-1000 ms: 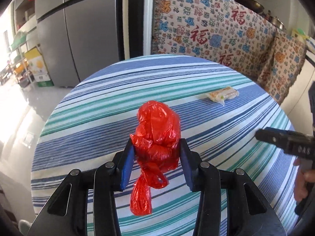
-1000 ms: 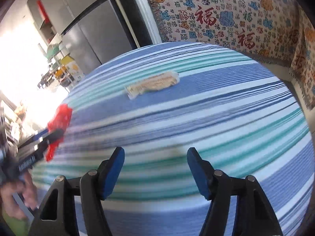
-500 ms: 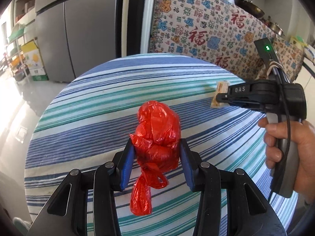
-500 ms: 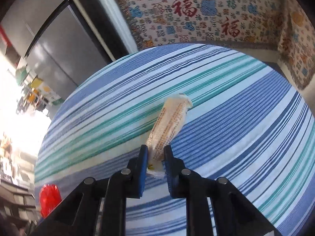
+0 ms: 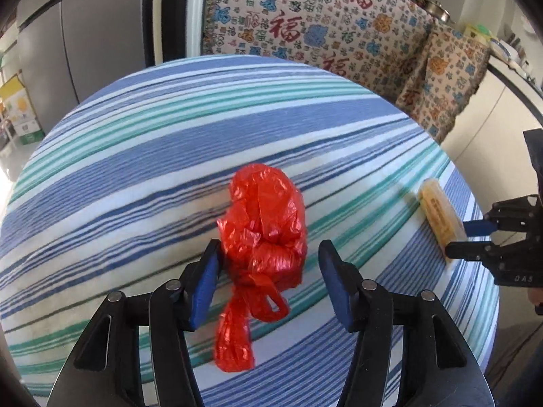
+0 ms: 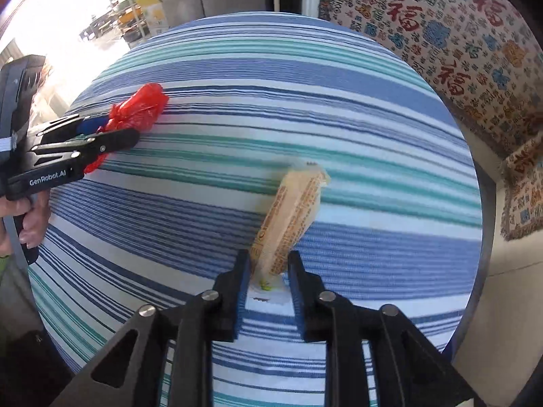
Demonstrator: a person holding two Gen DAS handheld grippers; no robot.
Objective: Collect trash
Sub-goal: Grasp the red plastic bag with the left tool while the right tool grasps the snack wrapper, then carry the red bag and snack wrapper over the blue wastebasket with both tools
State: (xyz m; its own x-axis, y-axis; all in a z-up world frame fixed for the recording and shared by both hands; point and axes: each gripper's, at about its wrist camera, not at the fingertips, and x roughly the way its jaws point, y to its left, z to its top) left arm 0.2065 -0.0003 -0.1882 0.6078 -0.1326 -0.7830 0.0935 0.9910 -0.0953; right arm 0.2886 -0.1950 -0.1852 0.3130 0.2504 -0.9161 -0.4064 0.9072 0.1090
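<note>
1. Between the fingers of my left gripper (image 5: 268, 278) sits the red plastic bag (image 5: 264, 224), crumpled and knotted, resting on the desk (image 5: 135, 156); its loose handles trail toward the camera. My left gripper's jaws are opening: the left pad is at the bag's edge, while the right pad stands clear of it with a visible gap.
2. At the right of the desk lies the snack wrapper (image 6: 292, 217), a long tan packet with orange print, its clear sealed end nearest me. It lies between the fingers of my right gripper (image 6: 268, 271), whose jaws are opening; the pads stand just beside the packet's near end, and whether they touch it I cannot tell.
3. Bag and wrapper lie well apart, the bag to the left of the wrapper in the right wrist view.
4. A striped cloth in blue, teal and white covers the round desk.
5. My hand (image 6: 32, 220) grips the left gripper's handle at the right wrist view's left edge.
6. Beyond the desk hangs a patterned cloth (image 5: 305, 27) bearing red characters; a grey refrigerator (image 5: 85, 44) stands to its left.
</note>
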